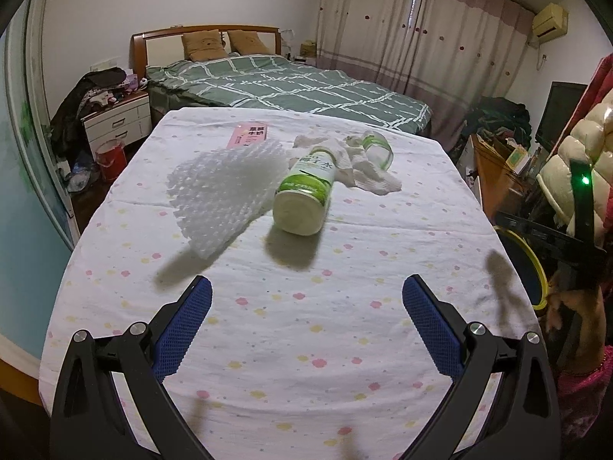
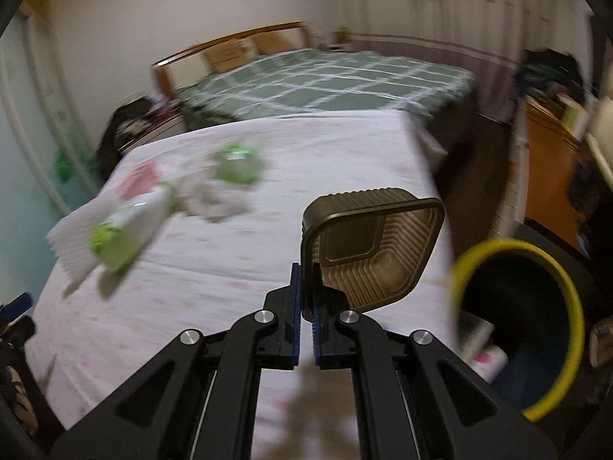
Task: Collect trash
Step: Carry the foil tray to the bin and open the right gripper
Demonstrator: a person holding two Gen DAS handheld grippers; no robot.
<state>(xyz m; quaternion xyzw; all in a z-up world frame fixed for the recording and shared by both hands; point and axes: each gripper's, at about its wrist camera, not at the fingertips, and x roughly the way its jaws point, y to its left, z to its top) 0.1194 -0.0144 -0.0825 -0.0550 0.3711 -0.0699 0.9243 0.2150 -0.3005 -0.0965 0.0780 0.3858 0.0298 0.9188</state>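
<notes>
On the flowered tablecloth (image 1: 306,326) lie a white foam net sheet (image 1: 226,191), a green-and-white bottle (image 1: 306,191) on its side, crumpled tissue (image 1: 360,165), a clear cup with green bands (image 1: 377,147) and a pink carton (image 1: 249,134). My left gripper (image 1: 306,299) is open and empty, hovering above the near part of the table. My right gripper (image 2: 305,303) is shut on the rim of a brown ribbed plastic tray (image 2: 375,245), held above the table's right side beside the yellow-rimmed trash bin (image 2: 513,326). The right wrist view is motion-blurred.
The bin (image 1: 525,268) stands off the table's right edge and holds a pink-and-white package (image 2: 482,349). A green-quilted bed (image 1: 291,84) lies beyond the table. A nightstand (image 1: 118,119) and a red bucket (image 1: 111,157) are at left, a cluttered wooden desk (image 1: 498,165) at right.
</notes>
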